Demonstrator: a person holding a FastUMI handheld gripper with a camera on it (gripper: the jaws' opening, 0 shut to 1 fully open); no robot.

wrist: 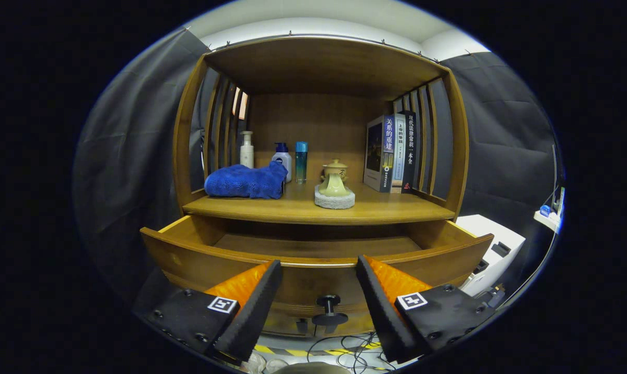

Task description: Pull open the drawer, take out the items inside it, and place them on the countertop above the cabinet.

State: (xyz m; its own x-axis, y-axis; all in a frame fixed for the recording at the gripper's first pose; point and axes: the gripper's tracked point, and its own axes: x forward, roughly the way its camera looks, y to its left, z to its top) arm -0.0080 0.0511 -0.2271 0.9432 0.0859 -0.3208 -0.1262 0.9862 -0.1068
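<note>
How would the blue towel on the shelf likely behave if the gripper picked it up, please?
The blue towel lies bunched in soft folds, so it would probably droop and unfold. Its fluffy pile should grip well. The gripper is open near the drawer knob.

I see a brown varnished wooden cabinet (318, 208) with a satin sheen, its pulled-out wooden drawer (313, 270) smooth, with a dark matt knob (329, 301); a fluffy blue cloth towel (247, 181); a glazed ceramic pot (334, 179) on rough grey stone (334, 200); glossy paper books (394, 153). My gripper (318, 296) gapes.
</note>
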